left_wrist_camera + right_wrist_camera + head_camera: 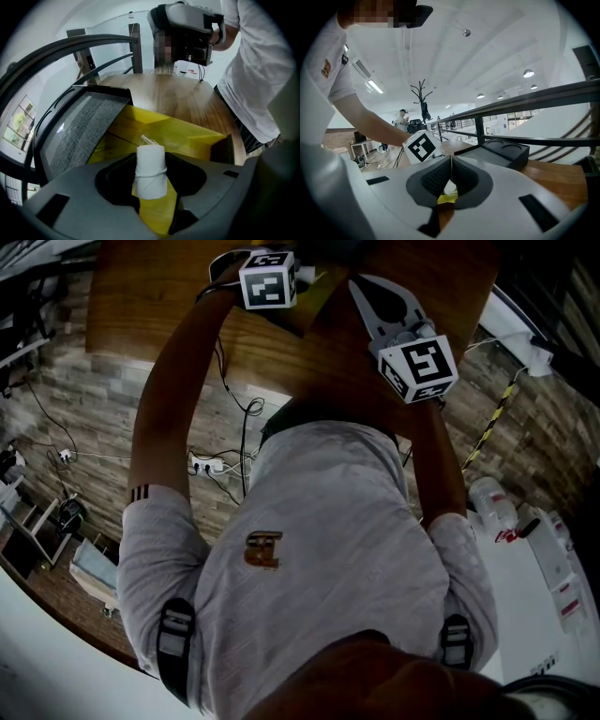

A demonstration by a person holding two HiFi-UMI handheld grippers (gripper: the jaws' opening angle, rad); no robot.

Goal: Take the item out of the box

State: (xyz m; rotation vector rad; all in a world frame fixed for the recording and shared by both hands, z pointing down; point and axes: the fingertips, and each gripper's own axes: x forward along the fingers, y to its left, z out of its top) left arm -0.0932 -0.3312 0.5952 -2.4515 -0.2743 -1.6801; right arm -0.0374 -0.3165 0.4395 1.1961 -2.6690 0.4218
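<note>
White roll (150,171), tied round with thread, is held upright between the jaws of the left gripper (150,180), with the pads closed against both its sides, at the open top of the yellow box (187,136); whether its base is clear of the box floor cannot be told. A grey textured panel (79,131) is seen at the box's left, and the wooden table (187,98) beyond, bounded by a dark railing (70,47). The right gripper (451,168) is clamped on a yellow edge of the box. A black tray (506,152) is seen on the table to its right. Plank flooring (84,418) with a power strip (206,465) is noted below.
</note>
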